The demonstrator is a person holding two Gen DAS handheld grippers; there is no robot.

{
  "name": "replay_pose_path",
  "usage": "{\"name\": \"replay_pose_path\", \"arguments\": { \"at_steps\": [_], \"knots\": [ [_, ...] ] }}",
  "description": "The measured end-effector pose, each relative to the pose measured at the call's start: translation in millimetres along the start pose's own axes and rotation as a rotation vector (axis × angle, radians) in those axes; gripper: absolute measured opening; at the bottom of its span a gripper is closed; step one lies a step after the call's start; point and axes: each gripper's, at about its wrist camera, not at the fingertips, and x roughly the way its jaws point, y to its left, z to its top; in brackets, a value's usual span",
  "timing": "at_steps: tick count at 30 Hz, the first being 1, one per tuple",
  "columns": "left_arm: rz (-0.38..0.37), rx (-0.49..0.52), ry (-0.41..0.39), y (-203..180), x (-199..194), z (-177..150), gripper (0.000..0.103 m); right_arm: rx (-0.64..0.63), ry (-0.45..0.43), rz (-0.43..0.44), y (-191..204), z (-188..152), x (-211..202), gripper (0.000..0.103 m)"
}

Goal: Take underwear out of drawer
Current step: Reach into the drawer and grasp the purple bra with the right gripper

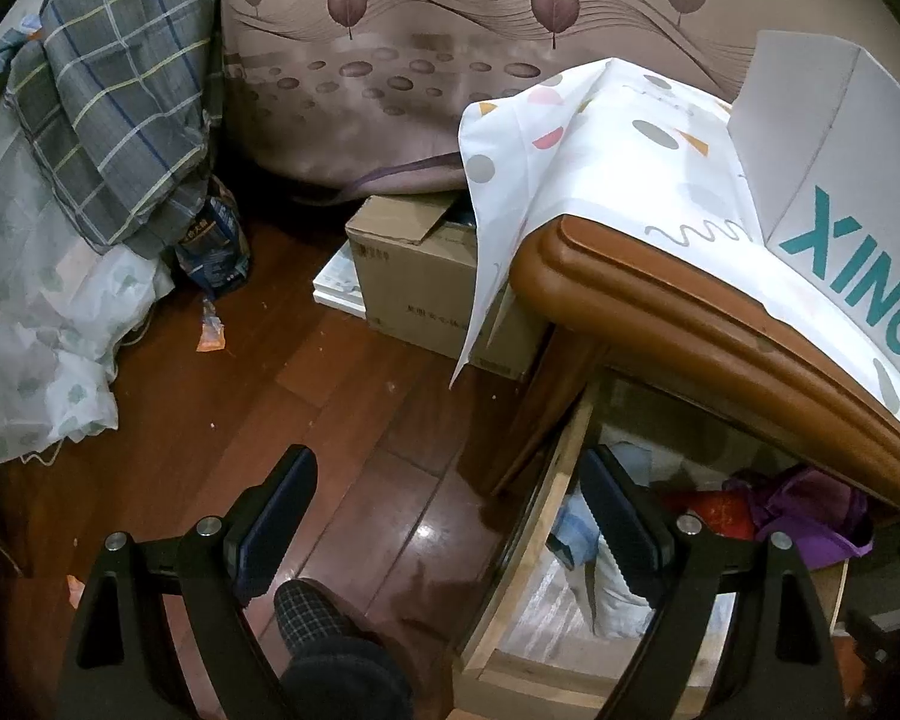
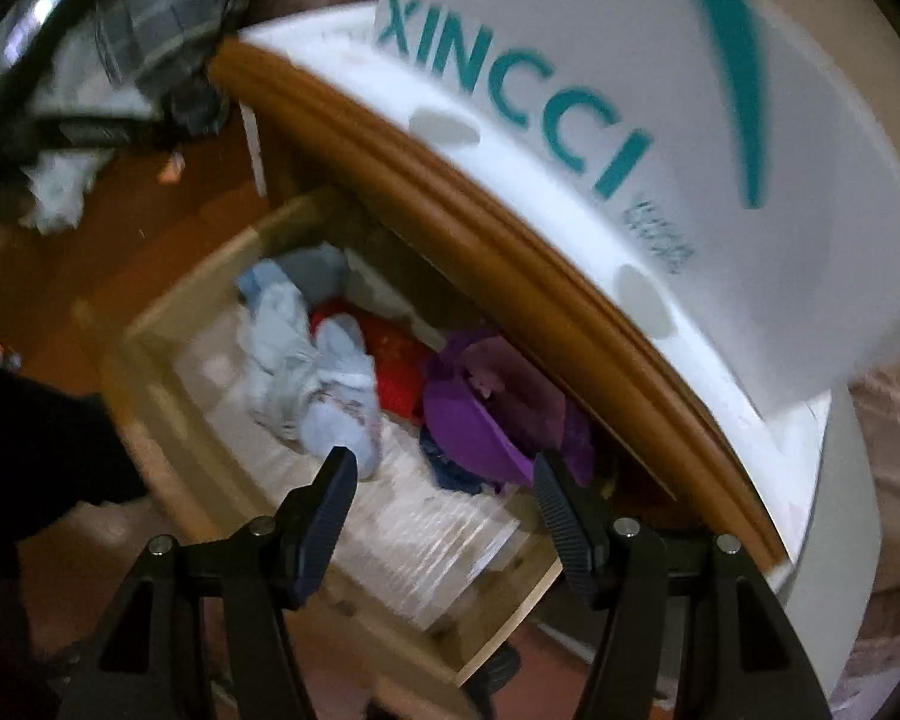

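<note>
We see the drawer (image 2: 168, 414) pulled out from under the brown moulded edge of a wooden cabinet (image 1: 660, 294); its pale wood walls show in both views. Inside lies a heap of underwear: a light blue piece (image 2: 324, 384) toward 9 o'clock of the heap, a red one (image 2: 396, 360) in the middle, a purple one (image 2: 486, 414) toward 3 o'clock, tucked partly under the cabinet edge. The right wrist view is motion-blurred, so finer detail of the fabrics cannot be told.

Right gripper (image 2: 444, 480) points down into the drawer, fingers apart with nothing between them — the blue piece sits just beyond the left fingertip, the purple just beyond the right one. No contact visible.

Left gripper (image 1: 450, 480) hangs over the drawer's side wall, fingers wide apart and empty; one finger is over the dark wooden floor (image 1: 306, 396), the other over the drawer interior.

On the cabinet top: a white patterned cloth (image 1: 600, 138) and a white box with teal lettering (image 1: 840, 192). On the floor at 12 o'clock of the left gripper, a cardboard box (image 1: 414, 276); at 10 o'clock — a plaid grey bedding bundle (image 1: 114, 108). A dark checked slipper (image 1: 312, 606) shows at 6 o'clock.
</note>
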Motion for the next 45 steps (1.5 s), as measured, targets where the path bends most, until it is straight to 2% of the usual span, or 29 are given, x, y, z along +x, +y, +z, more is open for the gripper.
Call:
{"name": "replay_pose_path", "arguments": {
  "at_steps": [9, 14, 20, 24, 25, 26, 28, 33, 38, 40, 45],
  "knots": [
    [-0.002, 0.001, 0.014, 0.6, 0.9, 0.1, 0.087, -0.125, 0.097, -0.033, 6.2, 0.7, 69.2, 0.063],
    [0.007, 0.023, 0.013, -2.8, 0.8, -2.0, 0.087, -0.274, 0.120, -0.136, 23.8, -5.5, 104.8, 0.063],
    [0.008, 0.035, 0.025, -6.7, 3.8, -2.0, 0.087, -0.320, 0.137, -0.168, 30.1, -6.5, 138.2, 0.061],
    [0.012, 0.043, 0.029, -8.6, 4.7, -1.1, 0.087, -0.294, 0.161, -0.176, 24.4, -7.9, 154.0, 0.061],
    [0.011, 0.042, 0.030, -8.8, 4.6, -1.2, 0.087, -0.294, 0.163, -0.181, 23.9, -9.0, 155.7, 0.059],
    [0.008, 0.042, 0.029, -8.9, 4.5, -1.5, 0.087, -0.287, 0.166, -0.182, 22.9, -10.8, 157.3, 0.051],
    [0.007, 0.044, 0.033, -9.7, 5.8, -1.7, 0.087, -0.246, 0.188, -0.133, 18.8, -14.3, 159.6, 0.039],
    [0.001, 0.049, 0.038, -11.5, 6.7, -0.8, 0.087, -0.172, 0.172, -0.063, 11.8, -20.6, 148.5, 0.031],
    [0.003, 0.051, 0.043, -12.4, 8.7, -1.1, 0.087, -0.049, 0.167, 0.114, 4.3, -26.8, 128.5, 0.021],
    [-0.003, 0.056, 0.045, -13.9, 9.0, -1.9, 0.087, 0.015, 0.159, 0.169, 0.1, -31.0, 120.0, 0.019],
    [0.000, 0.081, 0.043, -21.4, 9.2, -4.8, 0.087, 0.112, 0.101, 0.224, 2.4, -35.6, 92.9, 0.019]
  ]
}}
